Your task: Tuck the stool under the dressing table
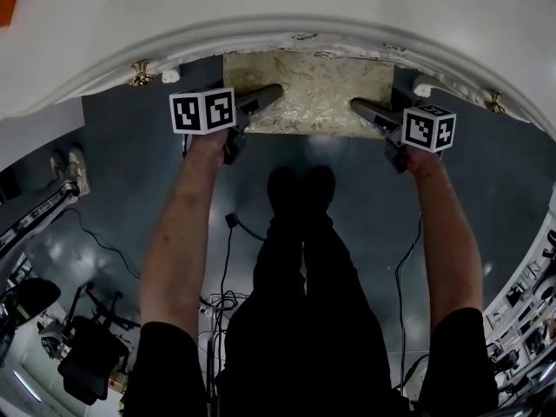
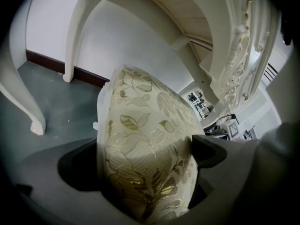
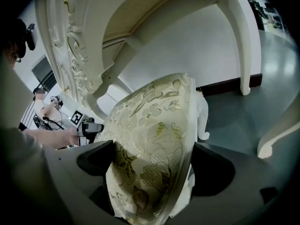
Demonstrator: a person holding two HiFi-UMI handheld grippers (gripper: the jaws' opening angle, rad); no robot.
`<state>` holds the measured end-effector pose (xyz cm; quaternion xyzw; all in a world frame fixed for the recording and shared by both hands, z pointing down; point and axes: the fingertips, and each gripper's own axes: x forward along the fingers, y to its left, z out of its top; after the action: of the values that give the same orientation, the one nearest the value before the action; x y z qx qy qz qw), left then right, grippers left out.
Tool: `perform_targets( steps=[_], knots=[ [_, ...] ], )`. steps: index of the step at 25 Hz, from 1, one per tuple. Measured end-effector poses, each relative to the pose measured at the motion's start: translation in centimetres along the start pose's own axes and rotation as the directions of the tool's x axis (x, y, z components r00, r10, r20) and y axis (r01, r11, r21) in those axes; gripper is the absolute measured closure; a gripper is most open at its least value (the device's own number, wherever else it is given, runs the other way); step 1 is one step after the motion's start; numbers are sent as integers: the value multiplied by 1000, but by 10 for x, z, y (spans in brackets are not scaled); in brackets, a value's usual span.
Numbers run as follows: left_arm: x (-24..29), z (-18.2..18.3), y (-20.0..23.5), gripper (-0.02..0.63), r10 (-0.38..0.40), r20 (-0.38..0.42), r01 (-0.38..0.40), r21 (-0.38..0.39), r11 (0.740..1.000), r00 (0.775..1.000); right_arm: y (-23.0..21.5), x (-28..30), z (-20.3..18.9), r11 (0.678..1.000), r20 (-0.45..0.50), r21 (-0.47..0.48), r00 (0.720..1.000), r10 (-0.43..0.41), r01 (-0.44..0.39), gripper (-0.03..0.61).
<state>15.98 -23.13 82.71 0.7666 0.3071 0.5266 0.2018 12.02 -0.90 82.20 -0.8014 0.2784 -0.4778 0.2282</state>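
Note:
The stool [image 1: 308, 94] has a gold floral cushion and stands on the grey floor with its far part beneath the curved white edge of the dressing table [image 1: 261, 33]. My left gripper [image 1: 261, 101] is shut on the cushion's left side and my right gripper [image 1: 367, 111] on its right side. In the left gripper view the cushion [image 2: 140, 139] fills the gap between the jaws of the left gripper [image 2: 145, 158]. The right gripper view shows the same: the cushion [image 3: 150, 125] is pinched inside the right gripper [image 3: 154, 165]. The stool's legs are mostly hidden.
White curved table legs [image 2: 35, 107] [image 3: 276, 130] stand to either side of the stool, with a white wall and dark skirting behind. Brass knobs [image 1: 139, 74] sit on the table front. The person's legs [image 1: 300, 259], cables [image 1: 230, 233] and equipment [image 1: 78, 346] are on the floor behind.

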Motion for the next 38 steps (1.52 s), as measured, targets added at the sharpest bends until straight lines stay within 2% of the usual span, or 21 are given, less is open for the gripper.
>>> perform_targets(
  steps=[3,5,8,9,10,11,12,13,14,16,17,19,22,24,29,34,38],
  knots=[
    [-9,0,-3,29,-6,54,7,-13,1000,999,1,-7,-1,1000,24,19,1000,-15,15,86],
    [-17,1,1,31,15,91,-15,-8,1000,996,-4,-17,8,997,101,38,993,-67,63,89],
    [-41,-5,2,31,68,147,-69,5,998,987,-3,-47,29,988,265,92,953,-145,125,92],
    [-50,-7,-1,32,87,170,-89,8,996,982,1,-58,31,986,297,94,941,-162,140,97],
    [-59,-9,-4,34,109,193,-112,9,994,975,6,-67,30,984,310,80,934,-178,161,130],
    [-67,-13,-6,38,131,214,-136,10,991,968,11,-75,25,980,310,59,930,-199,190,285],
    [-75,-17,-10,48,148,233,-155,15,988,961,15,-82,18,974,304,42,926,-223,221,522],
    [-82,-22,-14,78,155,253,-167,27,986,955,19,-86,9,970,299,39,924,-240,239,535],
    [-88,-26,-20,158,151,272,-170,47,984,951,24,-88,0,969,296,49,923,-245,241,535],
    [-97,-38,-33,387,124,296,-158,93,983,947,32,-89,-18,969,285,81,927,-246,232,535],
    [-98,-44,-39,445,112,295,-150,109,983,949,35,-88,-26,968,275,94,928,-250,233,535],
    [-96,-59,-43,494,108,274,-147,125,981,956,39,-84,-43,962,248,116,931,-268,246,537],
    [-89,-77,-35,557,154,223,-187,135,973,963,42,-75,-64,953,225,146,930,-293,265,537],
    [-80,-83,-31,578,173,187,-202,145,969,967,44,-68,-69,952,221,151,929,-296,267,536],
    [-66,-82,-32,580,155,140,-177,164,970,978,41,-54,-68,945,203,129,924,-323,302,536],
    [-61,-78,-33,581,170,97,-188,217,958,981,36,-50,-59,919,211,111,894,-394,379,537],
    [-48,-61,-31,581,202,98,-219,223,950,974,20,-43,-35,911,243,143,878,-411,387,537]
  ],
)
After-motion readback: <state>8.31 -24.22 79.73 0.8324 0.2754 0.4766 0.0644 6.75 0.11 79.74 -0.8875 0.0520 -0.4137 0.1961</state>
